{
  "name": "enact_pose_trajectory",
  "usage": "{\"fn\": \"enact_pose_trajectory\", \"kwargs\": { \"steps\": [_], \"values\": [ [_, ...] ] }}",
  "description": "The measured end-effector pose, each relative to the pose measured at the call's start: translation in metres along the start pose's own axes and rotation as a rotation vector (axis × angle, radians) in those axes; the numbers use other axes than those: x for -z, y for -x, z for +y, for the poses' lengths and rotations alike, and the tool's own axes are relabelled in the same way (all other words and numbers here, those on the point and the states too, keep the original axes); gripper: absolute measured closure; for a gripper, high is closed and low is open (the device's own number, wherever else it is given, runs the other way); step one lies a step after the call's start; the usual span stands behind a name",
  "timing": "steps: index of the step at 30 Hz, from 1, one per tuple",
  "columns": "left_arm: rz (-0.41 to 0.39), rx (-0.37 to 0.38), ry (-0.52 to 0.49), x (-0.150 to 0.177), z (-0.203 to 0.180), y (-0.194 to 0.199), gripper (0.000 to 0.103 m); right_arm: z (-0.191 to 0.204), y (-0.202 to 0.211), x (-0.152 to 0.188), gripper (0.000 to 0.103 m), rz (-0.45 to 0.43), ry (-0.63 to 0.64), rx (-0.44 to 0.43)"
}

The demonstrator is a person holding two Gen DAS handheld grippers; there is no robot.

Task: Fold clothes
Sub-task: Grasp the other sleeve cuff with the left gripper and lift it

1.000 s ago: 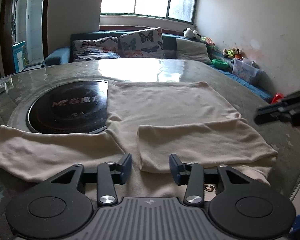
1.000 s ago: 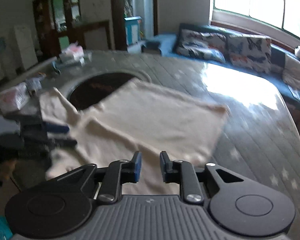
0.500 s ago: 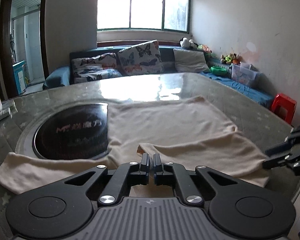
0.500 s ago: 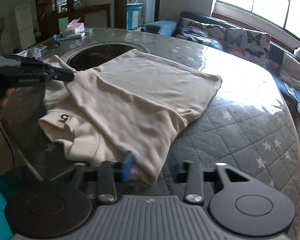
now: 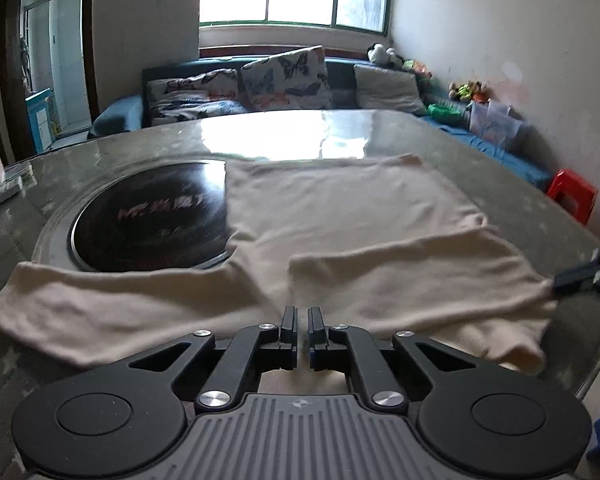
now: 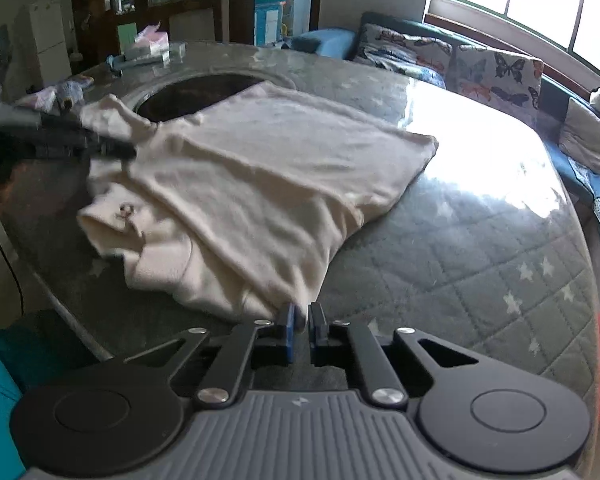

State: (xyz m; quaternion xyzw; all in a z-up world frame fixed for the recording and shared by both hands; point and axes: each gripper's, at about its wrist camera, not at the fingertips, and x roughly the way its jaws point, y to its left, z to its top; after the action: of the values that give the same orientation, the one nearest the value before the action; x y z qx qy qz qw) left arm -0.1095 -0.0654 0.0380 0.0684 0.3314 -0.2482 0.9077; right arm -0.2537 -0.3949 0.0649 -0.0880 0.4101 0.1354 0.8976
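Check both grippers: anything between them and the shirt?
Nothing visible. The left gripper is shut at the cream shirt's near edge, and the right gripper is shut on its folded corner; both pinch fabric directly on the table.

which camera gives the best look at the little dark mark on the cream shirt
The right wrist view: the small dark mark shows on the cream knit shirt near its left edge. In the left wrist view it is hidden.

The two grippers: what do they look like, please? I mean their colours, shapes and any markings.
Both are alike. The left gripper has black linkage arms with silver rivets, two round black discs and a ribbed grey body bearing a small logo. The right gripper has the same build, with a blue pad on one finger. No cables show on either.
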Motion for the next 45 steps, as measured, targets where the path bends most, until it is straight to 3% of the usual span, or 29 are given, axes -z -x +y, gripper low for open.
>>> {"fn": "enact_pose_trajectory", "kwargs": {
  "steps": [3,8,16,20,23,26,32,35,39,45],
  "values": [
    [-0.014,-0.016,0.012,-0.001,0.004,0.003,0.094,-0.003,0.001,-0.015,0.092,-0.044,0.011,0.022],
    [-0.051,0.021,0.019,-0.007,0.001,0.007,0.094,-0.008,-0.021,-0.041,0.092,-0.090,0.004,0.017],
    [-0.050,0.020,0.046,-0.003,0.006,0.002,0.093,-0.015,-0.066,-0.043,0.092,-0.057,-0.058,0.002],
    [-0.050,0.019,0.059,0.000,0.008,0.000,0.076,-0.010,-0.061,-0.046,0.087,-0.070,-0.050,0.007],
    [-0.068,-0.066,0.112,0.002,0.027,0.008,0.070,-0.005,-0.059,-0.047,0.081,-0.078,-0.029,0.006],
    [-0.074,-0.201,0.170,0.007,0.051,0.015,0.054,-0.001,-0.058,-0.048,0.077,-0.083,-0.019,-0.001],
    [-0.086,-0.456,0.317,0.013,0.109,0.023,0.053,0.008,-0.053,-0.050,0.072,-0.098,-0.006,-0.022],
    [-0.094,-0.545,0.384,0.015,0.135,0.024,0.053,0.013,-0.053,-0.051,0.071,-0.101,-0.001,-0.031],
    [-0.084,-0.588,0.451,0.017,0.160,0.019,0.053,0.018,-0.052,-0.050,0.071,-0.103,0.002,-0.039],
    [-0.073,-0.580,0.487,0.020,0.173,0.011,0.060,0.019,-0.047,-0.048,0.068,-0.114,-0.003,-0.040]
  ]
}}
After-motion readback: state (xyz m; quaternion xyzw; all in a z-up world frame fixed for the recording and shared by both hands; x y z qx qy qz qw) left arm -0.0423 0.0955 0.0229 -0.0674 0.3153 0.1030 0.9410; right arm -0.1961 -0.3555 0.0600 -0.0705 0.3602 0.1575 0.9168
